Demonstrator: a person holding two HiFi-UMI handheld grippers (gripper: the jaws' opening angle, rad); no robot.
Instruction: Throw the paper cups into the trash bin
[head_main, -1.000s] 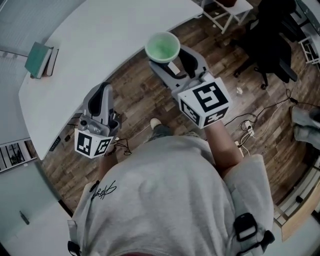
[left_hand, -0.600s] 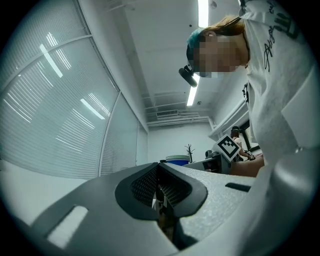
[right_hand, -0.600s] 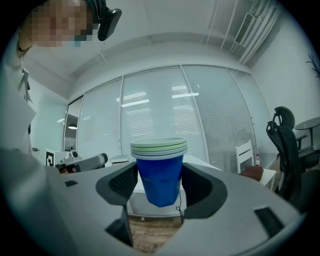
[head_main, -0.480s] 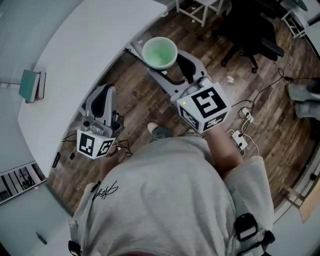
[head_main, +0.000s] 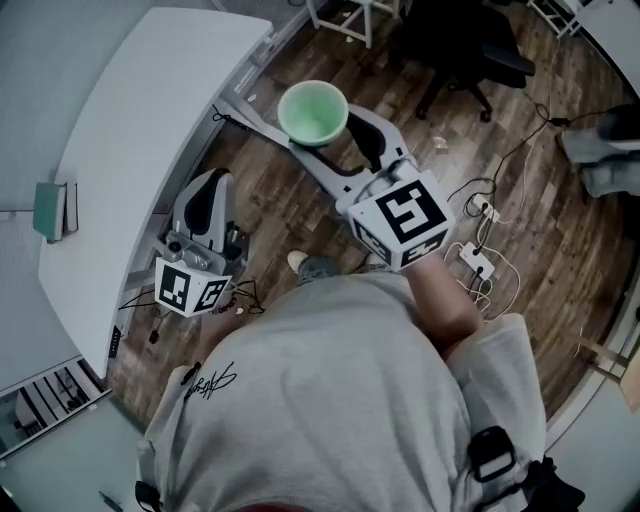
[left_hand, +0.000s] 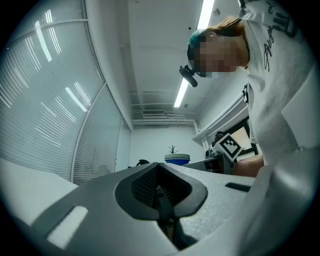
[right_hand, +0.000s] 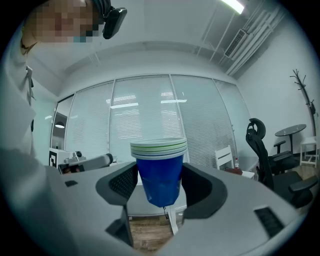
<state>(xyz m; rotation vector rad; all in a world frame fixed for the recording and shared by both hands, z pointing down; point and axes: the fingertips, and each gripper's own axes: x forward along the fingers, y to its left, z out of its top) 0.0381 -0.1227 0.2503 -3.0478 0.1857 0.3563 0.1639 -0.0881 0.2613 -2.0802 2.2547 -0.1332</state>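
Fingers (head_main: 372, 128) of right gripper (head_main: 335, 140) are seen in head view clamped on cups (head_main: 313, 110), mouth up, over floor (head_main: 520, 200); no bin is seen | left gripper view: left gripper (left_hand: 161, 192) is closed on nothing | right gripper view: nested cups are pinched upright between pads (right_hand: 124, 182), axis vertical

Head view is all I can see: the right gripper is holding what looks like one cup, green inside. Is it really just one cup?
Observer: No. The right gripper view shows a nested stack of paper cups, blue outside, with several rims at the top.
Operator: Is the grip firm on it?
Observer: The right gripper has a jaw pressed against each side of the stack's blue wall.
Operator: And the left one, is it carrying anything?
Observer: No. The left gripper has its jaws together with nothing between them.
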